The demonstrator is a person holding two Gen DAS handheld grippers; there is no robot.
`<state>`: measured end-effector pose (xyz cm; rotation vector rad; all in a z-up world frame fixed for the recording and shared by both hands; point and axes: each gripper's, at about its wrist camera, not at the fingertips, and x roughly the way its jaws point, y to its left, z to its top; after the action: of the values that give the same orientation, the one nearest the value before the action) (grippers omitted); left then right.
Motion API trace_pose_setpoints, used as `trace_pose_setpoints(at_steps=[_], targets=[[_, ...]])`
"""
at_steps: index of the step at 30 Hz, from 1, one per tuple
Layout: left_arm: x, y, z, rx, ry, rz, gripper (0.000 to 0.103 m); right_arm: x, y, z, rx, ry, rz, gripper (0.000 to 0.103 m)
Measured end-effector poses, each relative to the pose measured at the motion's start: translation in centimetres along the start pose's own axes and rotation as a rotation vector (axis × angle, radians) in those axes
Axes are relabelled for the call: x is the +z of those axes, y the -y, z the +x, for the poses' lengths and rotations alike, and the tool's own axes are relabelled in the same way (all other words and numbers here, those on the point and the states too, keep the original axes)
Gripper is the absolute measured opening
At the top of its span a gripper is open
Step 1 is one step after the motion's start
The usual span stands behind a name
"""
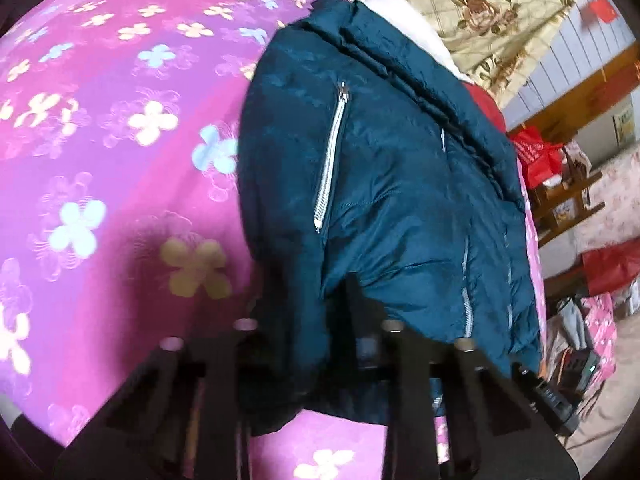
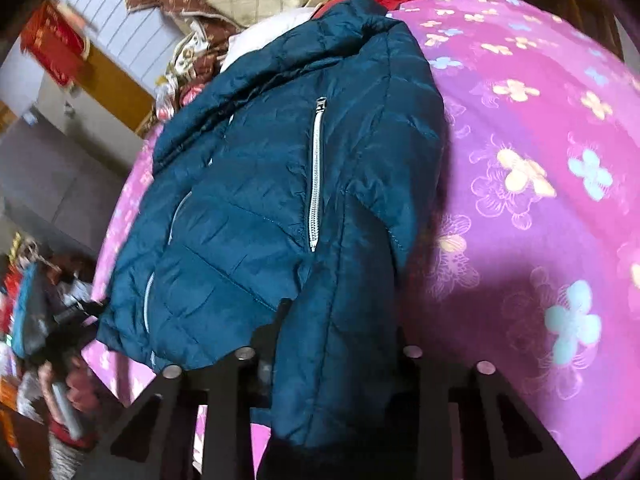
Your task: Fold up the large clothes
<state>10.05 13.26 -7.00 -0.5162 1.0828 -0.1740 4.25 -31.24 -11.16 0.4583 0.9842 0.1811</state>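
A dark teal padded jacket (image 1: 380, 160) with white pocket zips (image 1: 330, 168) lies on a pink and purple flowered bedspread (image 1: 100, 160). Its near edge bunches up at my left gripper (image 1: 320, 304), which is shut on the fabric; one black finger (image 1: 356, 292) shows, and the cloth hides the other. In the right wrist view the same jacket (image 2: 260, 200) lies on the bedspread (image 2: 540, 160). A sleeve of it hangs down between the fingers of my right gripper (image 2: 336, 328), which is shut on it. One finger (image 2: 276, 316) shows beside the sleeve.
Beyond the jacket's collar lie a white cloth (image 1: 400, 12), a red garment (image 1: 484, 104) and a cream flowered quilt (image 1: 480, 12). Past the bed's edge stand red bags (image 1: 536, 156), a wooden chair (image 1: 568, 200) and floor clutter (image 2: 40, 320).
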Motion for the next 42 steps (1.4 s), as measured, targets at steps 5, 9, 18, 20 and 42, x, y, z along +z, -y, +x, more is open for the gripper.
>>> trace_pose_setpoints(at_steps=[5, 9, 18, 20, 42], targets=[[-0.1, 1.2, -3.0, 0.074, 0.076, 0.066, 0.007, 0.5, 0.3, -1.7, 0.048, 0.016, 0.021, 0.021], [-0.6, 1.3, -4.7, 0.066, 0.100, 0.086, 0.006, 0.5, 0.9, -3.2, 0.121, 0.018, 0.056, 0.017], [-4.4, 0.7, -8.1, 0.045, 0.133, 0.147, 0.006, -0.1, 1.9, -6.3, 0.148, 0.006, 0.045, 0.015], [-5.6, 0.6, -9.3, 0.032, 0.141, 0.151, 0.006, -0.5, 1.8, -7.0, 0.150, 0.002, 0.036, 0.015], [-5.1, -6.0, -5.1, -0.061, 0.055, 0.073, 0.056, -2.6, 4.9, -6.1, 0.165, -0.027, 0.122, 0.048]])
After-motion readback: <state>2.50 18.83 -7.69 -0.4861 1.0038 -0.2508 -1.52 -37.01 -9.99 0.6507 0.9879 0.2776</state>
